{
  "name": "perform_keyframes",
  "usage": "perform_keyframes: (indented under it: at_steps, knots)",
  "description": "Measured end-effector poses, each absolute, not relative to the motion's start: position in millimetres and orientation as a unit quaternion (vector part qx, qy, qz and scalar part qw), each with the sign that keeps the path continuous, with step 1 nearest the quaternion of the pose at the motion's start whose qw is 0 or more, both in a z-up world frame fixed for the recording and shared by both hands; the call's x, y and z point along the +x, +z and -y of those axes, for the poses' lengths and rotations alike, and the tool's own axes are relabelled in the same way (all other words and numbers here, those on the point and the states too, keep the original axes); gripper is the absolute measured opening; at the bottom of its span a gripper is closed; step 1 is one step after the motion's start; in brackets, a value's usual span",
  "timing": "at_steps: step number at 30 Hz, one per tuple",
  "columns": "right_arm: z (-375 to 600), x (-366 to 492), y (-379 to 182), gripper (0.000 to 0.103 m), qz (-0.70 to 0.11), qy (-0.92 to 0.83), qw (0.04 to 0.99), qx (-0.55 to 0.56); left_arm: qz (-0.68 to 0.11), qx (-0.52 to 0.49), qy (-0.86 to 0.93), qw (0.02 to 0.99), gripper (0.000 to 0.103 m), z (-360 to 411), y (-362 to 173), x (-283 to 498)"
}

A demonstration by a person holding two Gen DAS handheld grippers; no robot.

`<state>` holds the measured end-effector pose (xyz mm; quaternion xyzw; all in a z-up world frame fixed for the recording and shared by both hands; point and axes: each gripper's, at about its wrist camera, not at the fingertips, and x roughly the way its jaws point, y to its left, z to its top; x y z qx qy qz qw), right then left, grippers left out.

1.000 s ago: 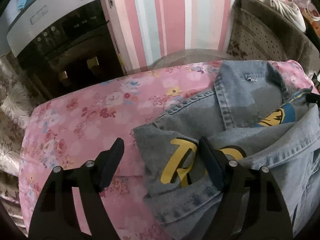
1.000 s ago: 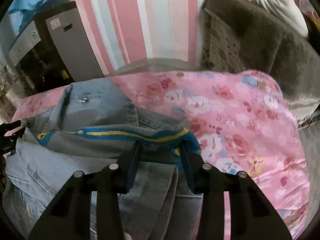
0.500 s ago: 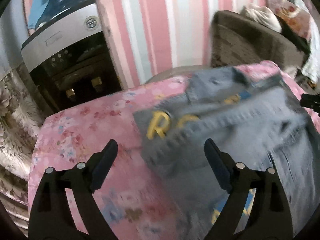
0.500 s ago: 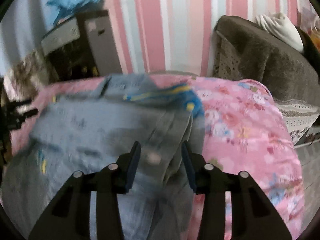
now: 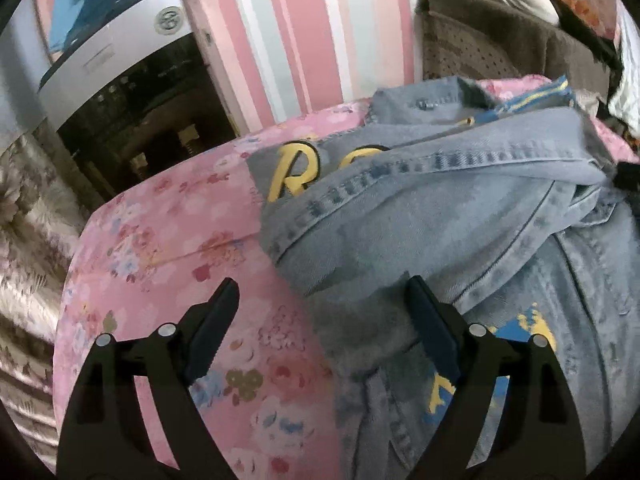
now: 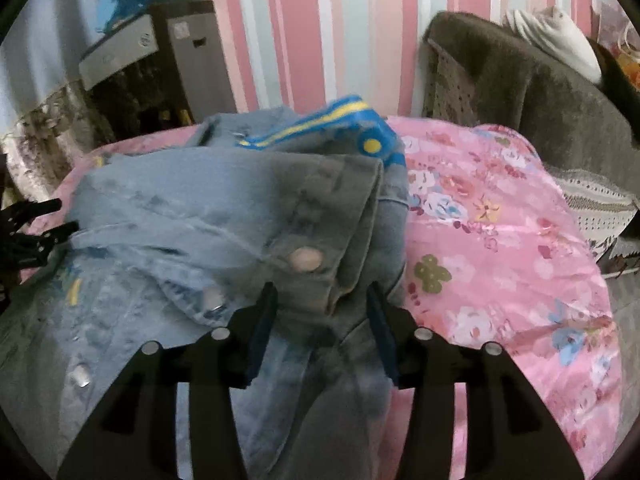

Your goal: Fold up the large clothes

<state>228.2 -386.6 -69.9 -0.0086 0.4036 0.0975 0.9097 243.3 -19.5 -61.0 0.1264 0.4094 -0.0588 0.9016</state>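
The pink floral cover [image 5: 168, 240] spreads over the raised, padded surface that carries the work; whether a bench or a bed lies under it cannot be told. Behind it stand a striped wall [image 5: 320, 32], a brown armchair [image 6: 540, 92] and a dark dispenser cabinet [image 5: 132, 92]. The denim jacket [image 5: 460, 220] lies on the cover, bunched in several loose layers, with its collar end toward the wall and its yellow lettering [image 5: 288, 172] partly covered by a folded-over panel. The left tool [image 5: 320, 320] stands wide apart over the jacket's near left edge, one finger above the bare cover and one above the denim, and grips nothing. The right tool [image 6: 320, 316] has just been opening; a thick folded denim edge with a snap button [image 6: 304, 260] sits between its fingers, but the pads appear to stand clear of the cloth. Judged from this state, the fold is laid but not flattened. Risks: the stiff, thick denim may spring back open once both tools are clear; a tool finger may snag the folded edge on withdrawal and drag the layers out of line; the smooth cover may let the bundle slide toward an edge; uneven layers may produce a crooked next fold.
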Motion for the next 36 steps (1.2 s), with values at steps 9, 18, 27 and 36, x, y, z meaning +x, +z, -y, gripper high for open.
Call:
perform_keyframes:
  at_steps: [9,18,27,36]
  knots:
    - [385,135,-19,0.101,-0.335,0.070,0.940,-0.006,-0.379,0.100,-0.057,0.918,0.100,11,-20,180]
    - [387,42,-15,0.101,-0.249,0.020,0.968,-0.015,-0.363,0.082,-0.035,0.927,0.100,12,-14,109]
    - [384,-4,-35,0.101,-0.280,-0.016,0.960,-0.007,-0.379,0.029,-0.057,0.923,0.100,7,-33,59]
    - [382,-32,-59,0.101,-0.317,-0.022,0.948,0.011,-0.391,0.021,-0.066,0.918,0.100,13,-53,14]
